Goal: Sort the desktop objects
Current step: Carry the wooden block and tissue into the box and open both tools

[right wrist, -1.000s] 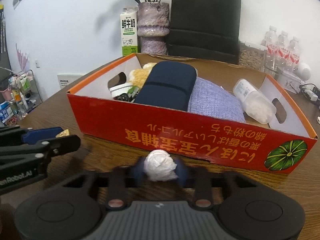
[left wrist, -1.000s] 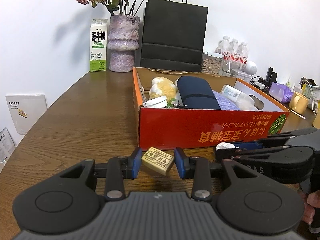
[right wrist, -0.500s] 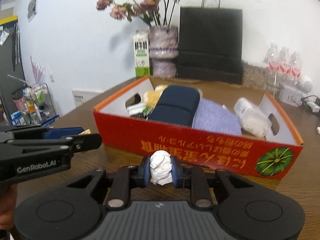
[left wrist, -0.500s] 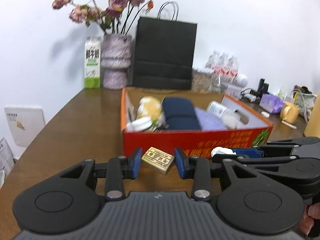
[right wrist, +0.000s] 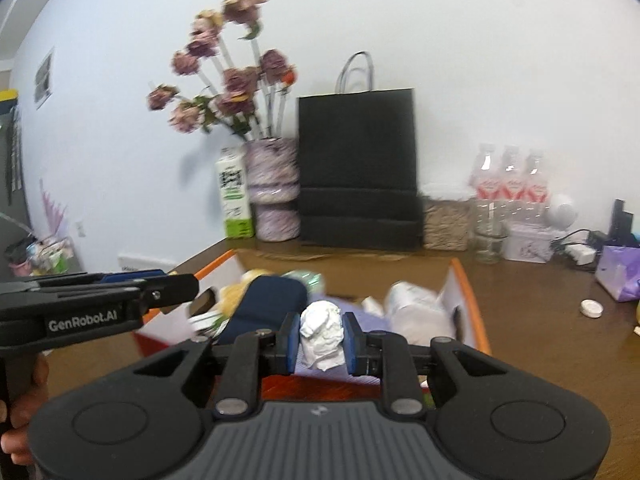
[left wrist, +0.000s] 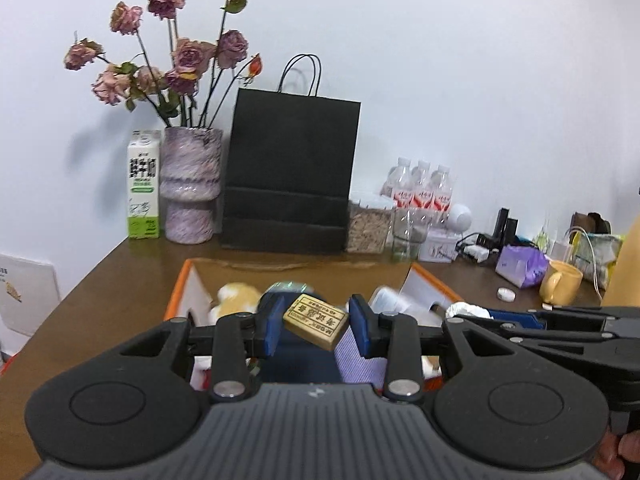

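Left hand-held gripper [left wrist: 316,330] is up in the air with its blue pads [left wrist: 271,328] pinched onto a small tan block [left wrist: 316,321] with printed lettering; the block sits skewed between them, one corner dipping toward the camera. Right hand-held gripper [right wrist: 322,342] is likewise closed, pads pressing both sides of a crumpled white paper wad [right wrist: 322,336] that stands upright in the gap.

Both tools hang over the near part of the orange-rimmed cardboard box [left wrist: 182,292] on the brown bench [left wrist: 120,280]. Directly below and beyond the left gripper's fingers lie a dark navy roll [left wrist: 296,356] and a lilac fabric pouch [left wrist: 360,358]; a yellow plush item [left wrist: 236,294] sits ahead and to its left inside the box. From the right wrist camera, the navy roll [right wrist: 266,304] lies ahead-left of the paper wad, and a blurred clear bottle [right wrist: 416,312] rests ahead-right, close to the box's right wall [right wrist: 468,300].

The two grippers are side by side: the right one shows at the left camera's right edge, with the white wad [left wrist: 468,311] peeking at its tip; the left one, marked GenRobot.AI, reaches in from the right camera's left edge.

Well beyond both grippers, against the white wall, stand a milk carton [left wrist: 143,184], a purple marbled vase [left wrist: 191,184] of dried roses, a black paper bag [left wrist: 290,172] and three water bottles [left wrist: 420,188]. Far ahead-right of the left gripper sits a yellow mug [left wrist: 560,282].
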Motion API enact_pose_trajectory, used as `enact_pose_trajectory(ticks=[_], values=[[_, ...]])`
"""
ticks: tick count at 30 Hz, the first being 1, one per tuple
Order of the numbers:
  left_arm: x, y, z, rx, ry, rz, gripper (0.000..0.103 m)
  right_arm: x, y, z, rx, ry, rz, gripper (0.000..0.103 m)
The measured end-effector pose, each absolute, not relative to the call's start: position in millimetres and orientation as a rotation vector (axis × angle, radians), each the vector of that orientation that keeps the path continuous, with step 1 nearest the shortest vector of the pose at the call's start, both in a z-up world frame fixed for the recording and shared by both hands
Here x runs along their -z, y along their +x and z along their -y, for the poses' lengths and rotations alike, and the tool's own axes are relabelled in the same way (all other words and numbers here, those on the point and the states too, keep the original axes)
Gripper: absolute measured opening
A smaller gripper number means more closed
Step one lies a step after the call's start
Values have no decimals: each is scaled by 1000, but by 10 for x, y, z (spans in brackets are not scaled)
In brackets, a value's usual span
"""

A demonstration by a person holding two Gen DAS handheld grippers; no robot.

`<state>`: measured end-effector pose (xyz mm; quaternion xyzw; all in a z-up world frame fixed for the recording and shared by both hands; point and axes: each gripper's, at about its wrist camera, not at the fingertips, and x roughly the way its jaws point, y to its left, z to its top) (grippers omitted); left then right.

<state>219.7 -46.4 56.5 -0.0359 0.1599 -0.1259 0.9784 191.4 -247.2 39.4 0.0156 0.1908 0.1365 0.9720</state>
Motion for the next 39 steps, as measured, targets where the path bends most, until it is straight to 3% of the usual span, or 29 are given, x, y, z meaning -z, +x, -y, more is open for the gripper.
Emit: enact_pose_trajectory(ticks=[11,22,23,24,25,26,27,28,29,39], values=[[-296,2781,762,198,-32,-373,36,-177,2564,2704,-263,45,-388,21],[-54,2876,835,154,59,-408,37,110,2628,2767,-277,68,-451,21],[-52,2864,845,150,61,-404,37,128,2633,2757,-277,64,-453,25],[-51,2851,845,139,64,-400,44,141,2631,2752,-276,65,-455,28],[-57,2836,853,122,72,-394,58,150,2628,2753,-282,68,-455,33],[-66,2812,851,107,75,-380,64,150,2615,2753,-288,74,-451,53],[-84,2784,842,98,74,-361,77,140,2599,2758,-284,77,-438,83],[-105,2755,831,91,71,-342,93,127,2569,2753,-271,71,-421,96],[-130,2727,820,74,68,-323,100,110,2528,2746,-256,59,-393,103],[-235,2619,778,22,65,-276,103,85,2481,2763,-225,55,-366,103]])
